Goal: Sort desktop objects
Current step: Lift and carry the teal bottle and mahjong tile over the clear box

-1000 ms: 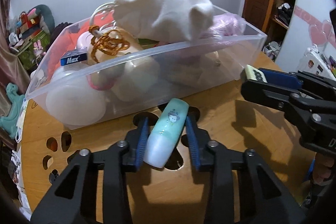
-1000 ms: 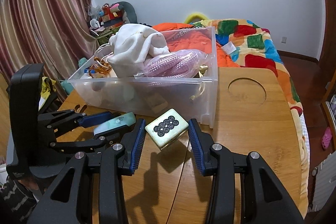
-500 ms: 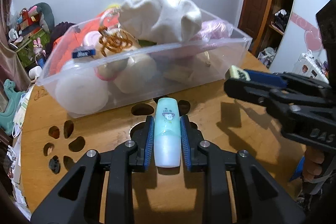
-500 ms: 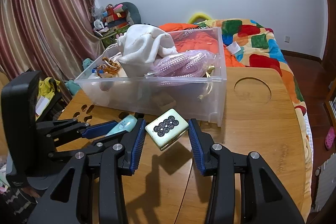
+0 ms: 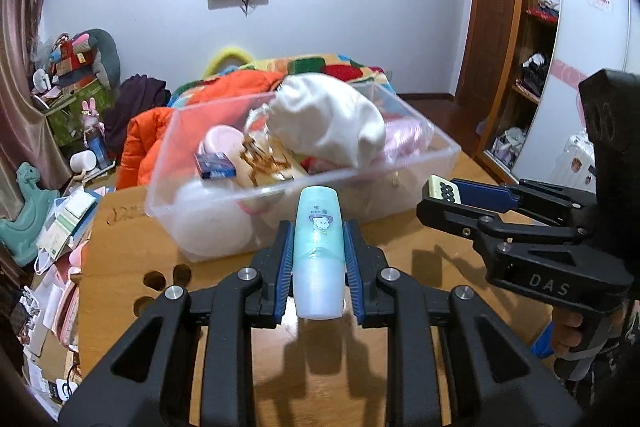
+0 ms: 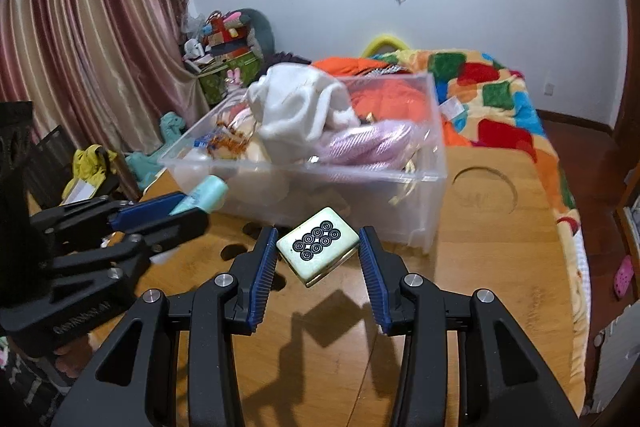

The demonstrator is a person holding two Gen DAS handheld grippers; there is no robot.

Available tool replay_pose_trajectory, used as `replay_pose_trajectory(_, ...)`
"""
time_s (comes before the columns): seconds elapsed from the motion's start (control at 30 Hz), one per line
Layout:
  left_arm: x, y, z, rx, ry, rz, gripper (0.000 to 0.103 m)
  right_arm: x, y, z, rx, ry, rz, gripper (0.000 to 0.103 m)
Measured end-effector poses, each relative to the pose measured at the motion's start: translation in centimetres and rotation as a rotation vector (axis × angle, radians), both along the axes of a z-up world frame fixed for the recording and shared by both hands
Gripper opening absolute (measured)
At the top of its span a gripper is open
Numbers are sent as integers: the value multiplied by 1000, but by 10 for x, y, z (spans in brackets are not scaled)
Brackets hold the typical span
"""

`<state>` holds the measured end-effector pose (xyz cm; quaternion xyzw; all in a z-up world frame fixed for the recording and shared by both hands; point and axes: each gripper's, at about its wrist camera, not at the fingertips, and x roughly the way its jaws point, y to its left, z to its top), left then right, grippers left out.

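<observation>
Holding the blue bottle [image 5: 319, 251] lengthwise in our clamped left gripper [image 5: 319, 259], we see the clear bin [image 5: 416, 159] just above it, frame centre; our right gripper [image 6: 318, 259] pinches a mahjong tile [image 6: 318, 245], equally near.

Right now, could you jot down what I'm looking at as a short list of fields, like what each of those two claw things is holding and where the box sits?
left gripper: shut on pale blue bottle, held off the table
right gripper: shut on mahjong tile, tilted cornerwise between the fingers
tile face: rings pattern, facing up
clear plastic bin: on the wooden table, beyond both grippers
bin contents: white cloth, pink knit item, small blue box, other things piled in
bottle and tile: not yet in the bin
</observation>
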<state>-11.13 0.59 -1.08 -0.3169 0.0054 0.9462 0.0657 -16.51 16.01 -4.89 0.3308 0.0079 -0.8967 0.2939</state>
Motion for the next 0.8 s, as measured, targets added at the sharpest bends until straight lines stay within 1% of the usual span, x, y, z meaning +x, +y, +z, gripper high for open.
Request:
replay_pose_trajectory(0.13, -1, -6, 7, 15, 20, 13, 24, -5, 6, 5, -16, -3, -16, 38)
replay_pose_trajectory(0.23, -3, -14, 14, 32, 35, 23, 24, -7, 8, 13, -5, 21, -37, 38)
replay_pose_trajectory(0.53, -12, -35, 34, 56, 96, 69, 24, -16, 7, 41, 7, 92, -46, 38)
replay_pose_trajectory(0.8, -41, -48, 25, 76, 51, 95, 24, -39, -3, 53, 21, 115, -36, 38)
